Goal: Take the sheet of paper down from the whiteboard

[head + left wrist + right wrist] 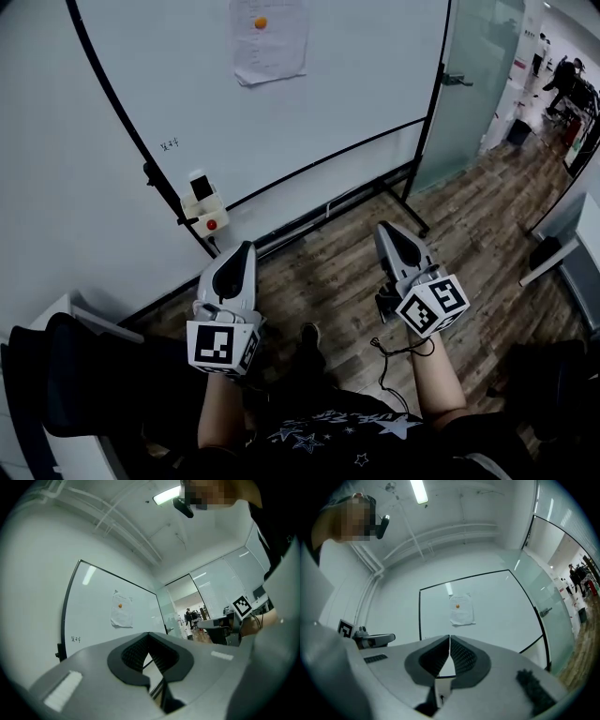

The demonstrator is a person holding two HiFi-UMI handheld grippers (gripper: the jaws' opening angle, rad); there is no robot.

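A crumpled white sheet of paper [269, 39] hangs on the whiteboard [356, 84], pinned by a small orange magnet [260, 22]. The sheet also shows far off in the left gripper view [121, 610] and in the right gripper view [461, 609]. My left gripper [246, 247] points at the board from well below the sheet, jaws shut and empty. My right gripper [384, 229] is level with it to the right, jaws together with nothing between them. Both are far from the paper.
The whiteboard stands on a black wheeled frame [394, 192] over a wooden floor [450, 234]. A small white box with a red button [206, 211] sits at its lower left. A glass door [473, 75] is at the right, with people [562, 84] beyond it.
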